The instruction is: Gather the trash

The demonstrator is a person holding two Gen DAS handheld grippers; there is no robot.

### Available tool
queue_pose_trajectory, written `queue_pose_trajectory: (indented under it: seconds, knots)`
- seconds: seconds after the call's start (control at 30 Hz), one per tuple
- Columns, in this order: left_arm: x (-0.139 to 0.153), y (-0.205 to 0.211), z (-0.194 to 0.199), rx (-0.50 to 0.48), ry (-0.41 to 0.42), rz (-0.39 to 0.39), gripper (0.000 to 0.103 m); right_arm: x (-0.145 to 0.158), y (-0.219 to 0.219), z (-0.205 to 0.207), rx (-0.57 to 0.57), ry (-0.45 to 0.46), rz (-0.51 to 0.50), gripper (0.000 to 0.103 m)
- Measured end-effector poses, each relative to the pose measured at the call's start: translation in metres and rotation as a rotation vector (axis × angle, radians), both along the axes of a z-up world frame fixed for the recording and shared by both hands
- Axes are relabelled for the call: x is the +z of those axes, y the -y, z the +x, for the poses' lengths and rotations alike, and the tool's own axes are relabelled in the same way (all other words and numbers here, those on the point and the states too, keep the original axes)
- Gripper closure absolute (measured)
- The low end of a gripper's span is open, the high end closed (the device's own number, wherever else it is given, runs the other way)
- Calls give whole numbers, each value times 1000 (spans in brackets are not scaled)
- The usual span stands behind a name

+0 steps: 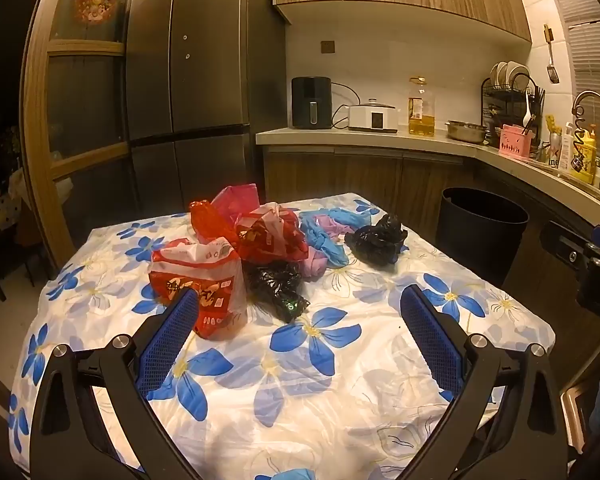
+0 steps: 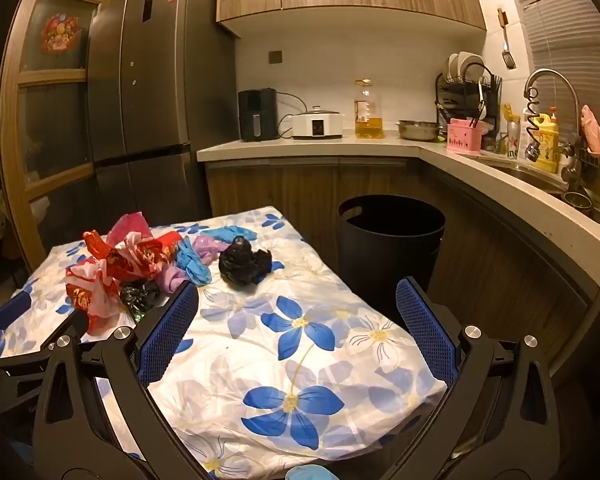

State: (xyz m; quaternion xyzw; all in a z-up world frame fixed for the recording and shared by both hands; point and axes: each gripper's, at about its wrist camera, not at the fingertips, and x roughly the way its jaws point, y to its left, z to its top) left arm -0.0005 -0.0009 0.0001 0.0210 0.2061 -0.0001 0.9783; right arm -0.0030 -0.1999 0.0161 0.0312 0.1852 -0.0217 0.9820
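Note:
A heap of crumpled plastic bags lies on the flowered tablecloth (image 1: 300, 380): a red-and-white bag (image 1: 198, 280), red bags (image 1: 268, 236), a pink bag (image 1: 236, 198), blue bags (image 1: 324, 232), a purple bag (image 1: 316, 262) and two black bags (image 1: 278, 286) (image 1: 378, 238). The heap also shows in the right wrist view (image 2: 140, 264), with the black bag (image 2: 242, 266) apart. A black bin (image 1: 480, 228) (image 2: 390, 232) stands on the floor right of the table. My left gripper (image 1: 300, 300) is open and empty, short of the heap. My right gripper (image 2: 298, 292) is open and empty over the cloth.
A dark fridge (image 1: 204, 60) stands behind the table. A counter (image 1: 360, 138) carries an air fryer (image 1: 311, 102), a cooker (image 1: 372, 116), an oil bottle (image 1: 421, 108), a dish rack (image 1: 508, 92) and a sink tap (image 2: 552, 92).

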Motion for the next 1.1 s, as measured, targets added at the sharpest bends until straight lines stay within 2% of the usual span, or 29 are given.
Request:
queue_pose_trajectory:
  seconds: [1.1]
  knots:
    - [4,2,-6,-5,3,-19,6,7,3,-1,0,6,-1,5]
